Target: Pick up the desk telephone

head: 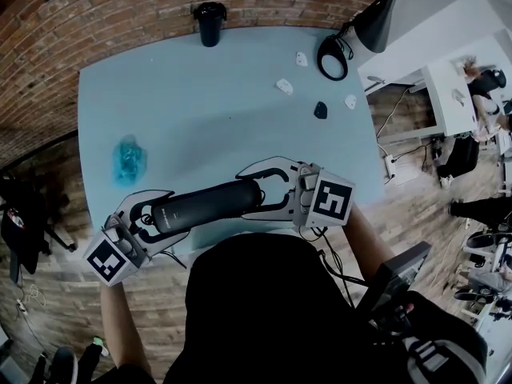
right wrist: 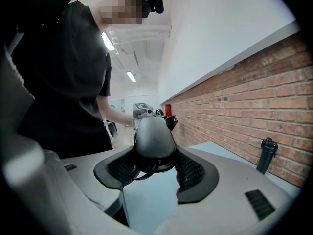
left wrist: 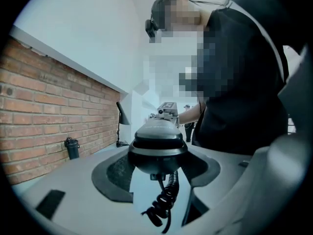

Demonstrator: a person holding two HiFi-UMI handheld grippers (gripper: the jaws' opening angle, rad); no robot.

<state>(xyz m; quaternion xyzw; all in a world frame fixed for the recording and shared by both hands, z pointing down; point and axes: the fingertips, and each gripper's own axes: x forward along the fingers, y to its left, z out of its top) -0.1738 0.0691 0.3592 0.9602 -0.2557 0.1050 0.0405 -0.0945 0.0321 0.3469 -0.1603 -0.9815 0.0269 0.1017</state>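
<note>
Head view is showing the telephone handset (head: 204, 204) hanging lengthwise between the two tools, over the near edge of the pale blue table (head: 216, 118) and just in front of the person's dark shirt. The handset is a smooth, matte black bar with rounded ends. The left gripper (head: 160, 217) is pinching one end of it and the right gripper (head: 256, 192) is pinching the other, each claw curving round the bar.

A black cup (head: 210, 22) is standing at the far edge of the table by the brick wall (head: 144, 14); what it is holding cannot be told. A crumpled, clear blue wrapper (head: 128, 158) is lying well to the left, and small white scraps (head: 283, 86) are lying toward the far right corner.

Left gripper view is looking along the bar: the left gripper (left wrist: 156, 168) is pressing its ribbed black pads (left wrist: 115, 173) against the bulging end of the handset (left wrist: 157, 141), and a coiled black cord (left wrist: 164, 199), hardly visible from above, is dangling below it.

Right gripper view is showing the right gripper (right wrist: 154, 168) squeezing the other domed end (right wrist: 154, 138) between its textured pads (right wrist: 193, 173), with cord loops bunching under the left one.
</note>
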